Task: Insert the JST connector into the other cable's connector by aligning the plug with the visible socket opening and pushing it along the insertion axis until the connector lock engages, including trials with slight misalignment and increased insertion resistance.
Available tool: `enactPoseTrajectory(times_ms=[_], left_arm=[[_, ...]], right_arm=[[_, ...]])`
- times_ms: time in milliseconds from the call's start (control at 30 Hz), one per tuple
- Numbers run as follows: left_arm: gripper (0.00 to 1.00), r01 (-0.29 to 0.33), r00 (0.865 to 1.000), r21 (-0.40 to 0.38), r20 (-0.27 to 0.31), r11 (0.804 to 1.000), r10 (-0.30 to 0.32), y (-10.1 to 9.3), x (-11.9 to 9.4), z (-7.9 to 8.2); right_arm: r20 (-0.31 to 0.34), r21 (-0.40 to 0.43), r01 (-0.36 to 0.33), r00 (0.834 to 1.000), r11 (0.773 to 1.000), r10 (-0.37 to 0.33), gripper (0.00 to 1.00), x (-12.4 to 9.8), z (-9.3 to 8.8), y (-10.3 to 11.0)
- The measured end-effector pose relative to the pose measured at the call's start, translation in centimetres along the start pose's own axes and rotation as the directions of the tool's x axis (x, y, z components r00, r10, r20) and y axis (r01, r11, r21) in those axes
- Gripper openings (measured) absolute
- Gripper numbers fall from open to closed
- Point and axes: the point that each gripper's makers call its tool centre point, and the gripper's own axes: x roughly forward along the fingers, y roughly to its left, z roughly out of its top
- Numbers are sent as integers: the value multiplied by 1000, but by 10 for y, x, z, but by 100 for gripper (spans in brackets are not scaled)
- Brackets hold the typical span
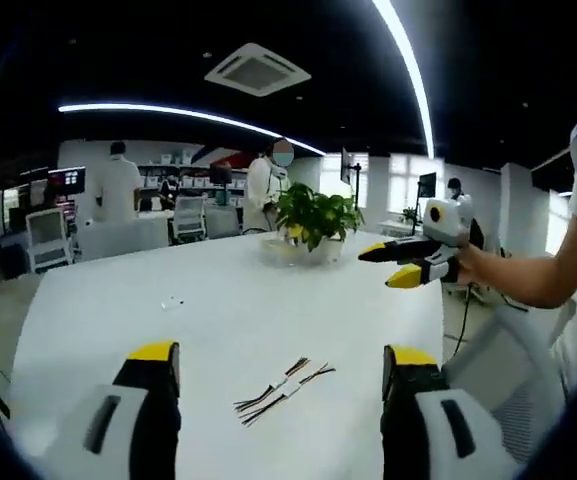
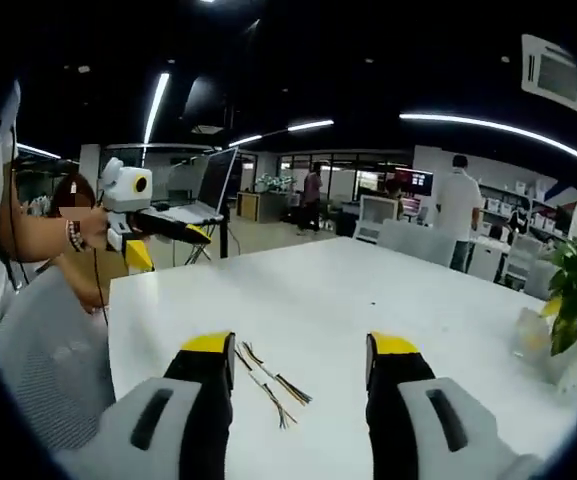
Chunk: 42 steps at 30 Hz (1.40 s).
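Thin multicoloured cables (image 1: pixel 283 387), pale connectors, loose on table (image 1: pixel 218 290)

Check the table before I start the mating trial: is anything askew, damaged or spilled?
Nothing stands out. The cables lie loose and unmated on the white table, no spill there. Both grippers, left and right, hang open above them.

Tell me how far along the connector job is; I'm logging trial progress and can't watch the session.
Nothing looks done yet. The cables lie loose on the white table, seen also in the right gripper view; whether any connectors are mated is too small to tell. Nothing is in hand: the left gripper and right gripper are open and empty above them. Left: picking up both cables, aligning and pushing until locked.
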Motion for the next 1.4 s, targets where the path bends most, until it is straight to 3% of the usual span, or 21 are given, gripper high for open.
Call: enactPoseTrajectory(times_ms=[167, 400, 633, 800, 900, 1100, 1233, 1400], left_arm=[[85, -66, 998, -3, -3, 998, 66, 4, -21, -8], [89, -156, 986, -41, 54, 987, 158, 16, -52, -4], [93, -206, 977, -64, 43, 976, 209, 12, -74, -19], [97, -207, 975, -101, 61, 973, 214, 1, -84, -26], [99, -203, 978, -96, 37, 974, 207, -6, -87, -36], [99, -199, 979, -91, 25, 976, 201, -15, -94, -53], [99, -200, 979, -119, 19, 973, 204, -21, -97, -63], [99, -180, 983, -160, 16, 971, 185, -27, -96, -72]], right_arm=[[27, 18, 58, 998, 998, -58, 52, -19, 4, -7], [79, 49, 118, 990, 992, -121, 58, -48, 10, -7], [78, 81, 187, 978, 979, -193, 68, -71, -1, -7], [65, 100, 214, 973, 972, -221, 73, -82, -13, 2], [56, 121, 220, 972, 968, -228, 77, -85, -22, 8], [62, 149, 248, 964, 957, -260, 76, -93, -34, 21], [9, 138, 266, 963, 954, -270, 79, -95, -48, 28], [2, 151, 273, 961, 950, -277, 79, -99, -55, 31]])
